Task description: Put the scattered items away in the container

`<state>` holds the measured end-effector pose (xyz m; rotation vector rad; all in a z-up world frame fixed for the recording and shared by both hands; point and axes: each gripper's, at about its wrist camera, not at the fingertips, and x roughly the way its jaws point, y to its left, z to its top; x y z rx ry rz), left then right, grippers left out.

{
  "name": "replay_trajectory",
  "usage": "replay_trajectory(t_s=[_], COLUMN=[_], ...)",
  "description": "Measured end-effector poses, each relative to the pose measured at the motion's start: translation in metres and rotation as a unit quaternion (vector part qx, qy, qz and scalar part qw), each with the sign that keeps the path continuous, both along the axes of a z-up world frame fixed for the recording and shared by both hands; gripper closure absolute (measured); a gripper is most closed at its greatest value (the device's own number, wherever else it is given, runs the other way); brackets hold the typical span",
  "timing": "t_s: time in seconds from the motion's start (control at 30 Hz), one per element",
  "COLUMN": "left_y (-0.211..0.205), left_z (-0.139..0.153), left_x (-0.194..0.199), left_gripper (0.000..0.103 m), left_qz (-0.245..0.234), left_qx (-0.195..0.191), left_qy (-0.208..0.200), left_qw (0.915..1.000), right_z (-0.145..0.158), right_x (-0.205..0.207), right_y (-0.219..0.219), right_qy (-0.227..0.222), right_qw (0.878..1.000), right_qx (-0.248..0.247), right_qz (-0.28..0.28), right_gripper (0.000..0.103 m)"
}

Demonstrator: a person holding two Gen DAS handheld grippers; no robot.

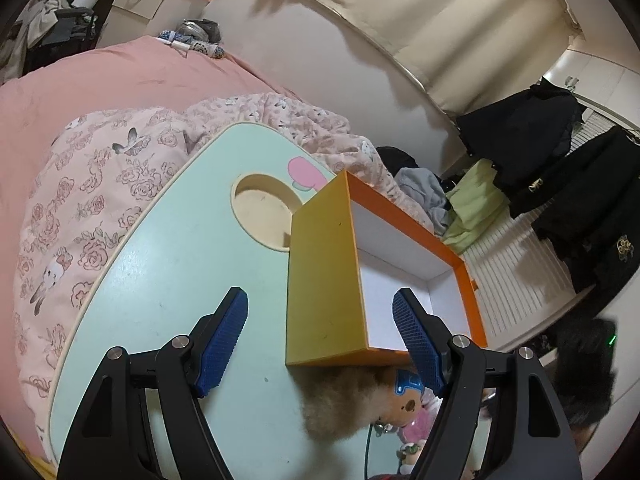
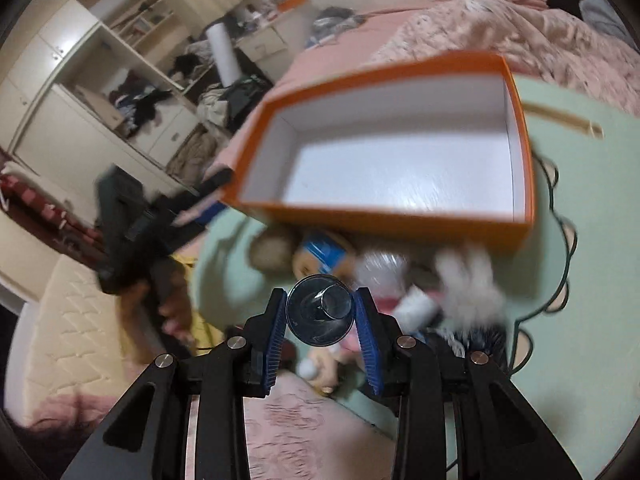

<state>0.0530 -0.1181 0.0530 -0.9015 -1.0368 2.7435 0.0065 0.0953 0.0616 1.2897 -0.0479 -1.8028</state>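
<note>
Orange box (image 2: 384, 216) sits empty; toys (image 2: 320, 258) lie on the table (image 1: 180, 260). Right gripper (image 2: 320, 312) jaws clench a clear cup (image 2: 320, 310). Left gripper (image 1: 320, 344) jaws gape, holding nothing

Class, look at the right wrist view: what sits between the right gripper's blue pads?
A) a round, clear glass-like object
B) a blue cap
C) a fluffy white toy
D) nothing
A: the right gripper has its pads closed against a round, clear glass-like object, below the empty orange box.
</note>
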Motion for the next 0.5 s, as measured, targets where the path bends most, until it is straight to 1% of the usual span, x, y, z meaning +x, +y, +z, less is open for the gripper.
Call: replay_trajectory(t_s=[0.03, 0.07, 0.13, 0.17, 0.2, 0.23, 0.27, 0.3, 0.33, 0.37, 0.4, 0.43, 0.47, 0.5], left_y=[0.001, 0.002, 0.004, 0.006, 0.007, 0.008, 0.008, 0.009, 0.009, 0.009, 0.010, 0.011, 0.012, 0.013], left_z=[0.001, 0.001, 0.001, 0.001, 0.000, 0.000, -0.001, -0.002, -0.003, -0.003, -0.003, -0.004, -0.004, -0.005], left_x=[0.000, -0.001, -0.001, -0.002, -0.002, -0.002, -0.003, -0.003, -0.004, -0.004, -0.004, -0.005, -0.006, -0.007], left_gripper=[0.028, 0.028, 0.028, 0.028, 0.028, 0.028, 0.028, 0.028, 0.028, 0.028, 0.028, 0.028, 0.028, 0.028], left_qz=[-0.001, -0.002, -0.005, -0.006, -0.007, -0.007, -0.008, -0.009, -0.008, -0.008, -0.008, -0.008, -0.009, -0.009], left_qx=[-0.002, -0.004, -0.004, -0.004, -0.004, -0.004, -0.004, -0.003, -0.002, -0.001, -0.002, -0.003, -0.004, -0.004], left_qy=[-0.001, -0.002, -0.002, -0.002, -0.003, -0.004, -0.006, -0.007, -0.007, -0.006, -0.007, -0.007, -0.009, -0.010], left_qw=[1.0000, 1.0000, 1.0000, 1.0000, 1.0000, 1.0000, 0.9999, 0.9999, 0.9999, 0.9999, 0.9999, 0.9999, 0.9999, 0.9999], right_z=[-0.004, -0.008, -0.006, -0.002, 0.002, 0.007, 0.010, 0.014, 0.018, 0.023, 0.028, 0.032, 0.033, 0.032], right_x=[0.000, 0.001, 0.003, 0.003, 0.003, 0.004, 0.005, 0.004, 0.005, 0.006, 0.005, 0.004, 0.001, 0.000], right_y=[0.003, 0.002, 0.002, 0.006, 0.013, 0.021, 0.028, 0.037, 0.044, 0.055, 0.059, 0.064, 0.073, 0.077], right_qy=[0.000, 0.011, 0.062, 0.089, 0.101, 0.101, 0.099, 0.100, 0.107, 0.125, 0.140, 0.153, 0.174, 0.183], right_qw=[1.000, 1.000, 0.997, 0.994, 0.992, 0.991, 0.989, 0.985, 0.982, 0.975, 0.969, 0.963, 0.953, 0.947], right_qx=[0.000, 0.004, 0.017, 0.013, -0.010, -0.044, -0.073, -0.099, -0.115, -0.129, -0.134, -0.136, -0.133, -0.130], right_qz=[0.000, -0.005, -0.033, -0.056, -0.072, -0.081, -0.088, -0.097, -0.109, -0.132, -0.152, -0.173, -0.209, -0.228], right_gripper=[0.070, 0.070, 0.069, 0.062, 0.048, 0.044, 0.041, 0.041, 0.041, 0.040, 0.037, 0.034, 0.032, 0.031])
